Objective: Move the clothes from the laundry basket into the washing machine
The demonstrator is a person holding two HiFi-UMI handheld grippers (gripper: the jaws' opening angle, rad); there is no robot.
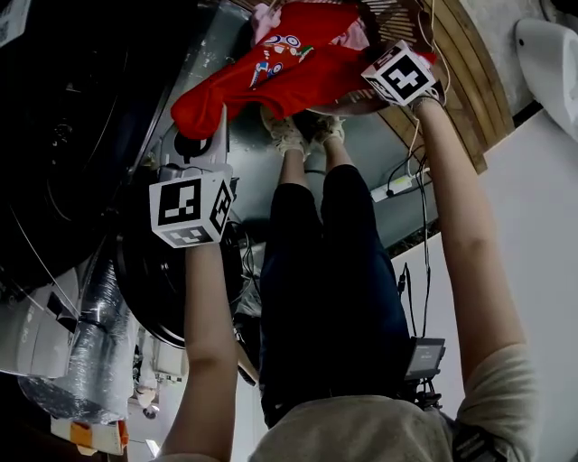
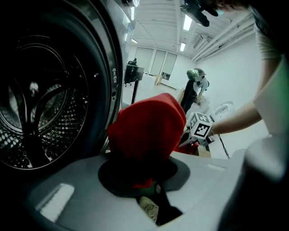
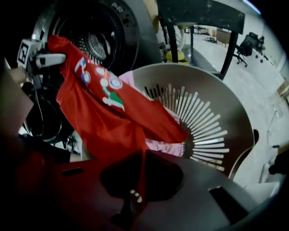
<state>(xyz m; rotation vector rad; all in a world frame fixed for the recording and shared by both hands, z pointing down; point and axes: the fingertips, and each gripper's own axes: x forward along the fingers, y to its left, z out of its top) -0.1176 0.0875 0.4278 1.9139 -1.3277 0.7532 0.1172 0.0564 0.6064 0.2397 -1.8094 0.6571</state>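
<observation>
A red garment with a printed front [image 1: 280, 68] hangs stretched between both grippers. My left gripper [image 1: 200, 131] is shut on one bunched end [image 2: 146, 128], right beside the washing machine's open drum [image 2: 40, 103]. My right gripper [image 3: 135, 189] is shut on a fold of the same red cloth [image 3: 99, 113] over the laundry basket [image 3: 216, 117]. In the right gripper view the left gripper [image 3: 52, 58] shows in front of the drum opening [image 3: 97, 43]. A pink garment [image 3: 165, 145] lies in the basket under the red one.
My own legs and shoes [image 1: 325, 271] stand between machine and basket. A ribbed hose [image 1: 95, 334] and cables [image 1: 420, 207] run along the floor. A black table [image 3: 198, 13] stands behind the basket. Another person [image 2: 194, 88] bends over far across the room.
</observation>
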